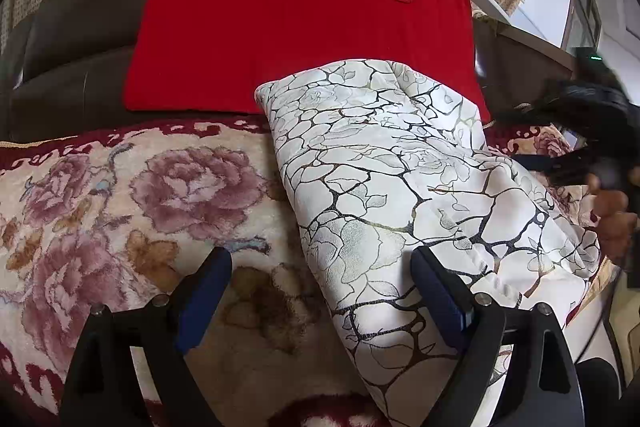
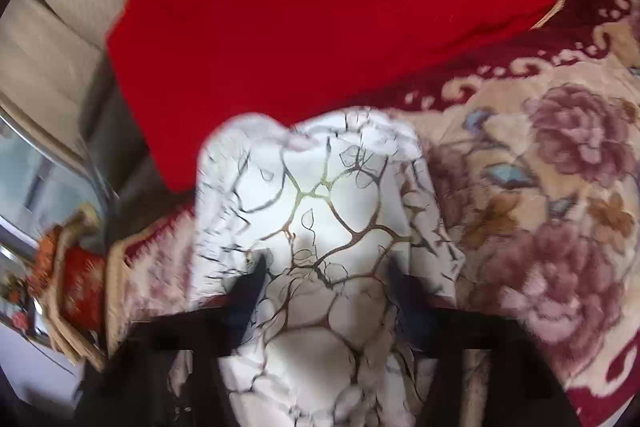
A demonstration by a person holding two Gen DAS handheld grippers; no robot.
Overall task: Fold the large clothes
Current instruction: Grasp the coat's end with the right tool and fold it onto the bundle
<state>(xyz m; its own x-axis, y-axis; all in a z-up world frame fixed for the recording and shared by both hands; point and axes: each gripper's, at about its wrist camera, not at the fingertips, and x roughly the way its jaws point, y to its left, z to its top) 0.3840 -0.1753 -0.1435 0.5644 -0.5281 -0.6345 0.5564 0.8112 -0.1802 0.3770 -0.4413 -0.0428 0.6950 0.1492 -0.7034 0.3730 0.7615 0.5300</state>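
Garment: white crackle-print folded garment [image 1: 400, 187] lay lengthwise, pointing at red cushion [image 1: 300, 19].
Left gripper [image 1: 320, 291]: fingers apart.
Right gripper [image 2: 326, 283]: apart, straddling cloth (blurred; left view sharp).

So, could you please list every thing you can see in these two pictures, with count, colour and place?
folded garment: one, white with dark branching lines, on the blanket, far end over the red cloth
red cloth: one, red, flat behind the garment
floral blanket: one, beige with pink roses, dark red border, underneath
sofa back: one, dark brown, behind
left gripper: one, black, open, over the garment's edge
right gripper: one, black, blurred, fingers astride the garment
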